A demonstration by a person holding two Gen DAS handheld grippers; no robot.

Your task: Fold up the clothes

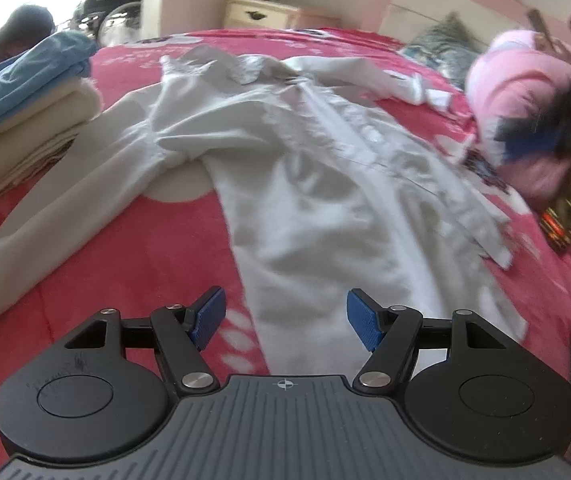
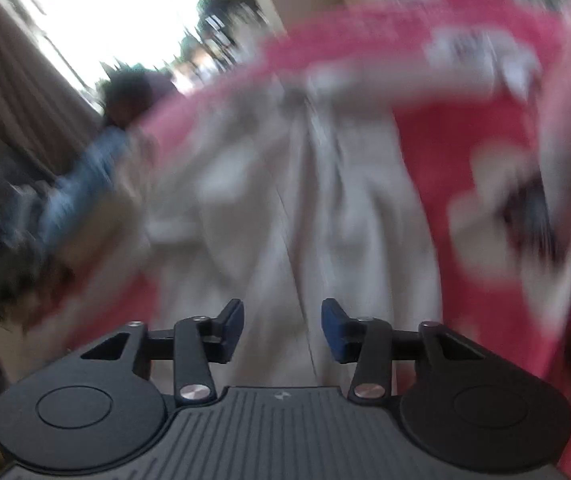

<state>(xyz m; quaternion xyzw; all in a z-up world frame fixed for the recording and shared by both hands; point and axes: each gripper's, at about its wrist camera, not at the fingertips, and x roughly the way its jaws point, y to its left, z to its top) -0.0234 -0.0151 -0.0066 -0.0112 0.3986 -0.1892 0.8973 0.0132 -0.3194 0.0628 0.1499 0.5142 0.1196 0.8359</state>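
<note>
A white long-sleeved shirt (image 1: 305, 160) lies spread, front up, on the pink bedcover (image 1: 125, 240); one sleeve runs out to the lower left. My left gripper (image 1: 287, 318) hovers over the shirt's near hem, open, with nothing between its blue pads (image 1: 209, 316). The right wrist view is heavily blurred. It shows the same shirt (image 2: 285, 200) below my right gripper (image 2: 282, 328), whose jaws stand apart with only cloth behind the gap. A blurred dark and blue shape (image 1: 545, 132) at the right edge of the left wrist view looks like that gripper.
A stack of folded clothes (image 1: 25, 112), blue on cream, sits at the left of the bed. A pink padded bundle (image 1: 525, 92) and a dark patterned item (image 1: 569, 208) lie at the right. A cream nightstand (image 1: 261, 12) stands beyond the bed.
</note>
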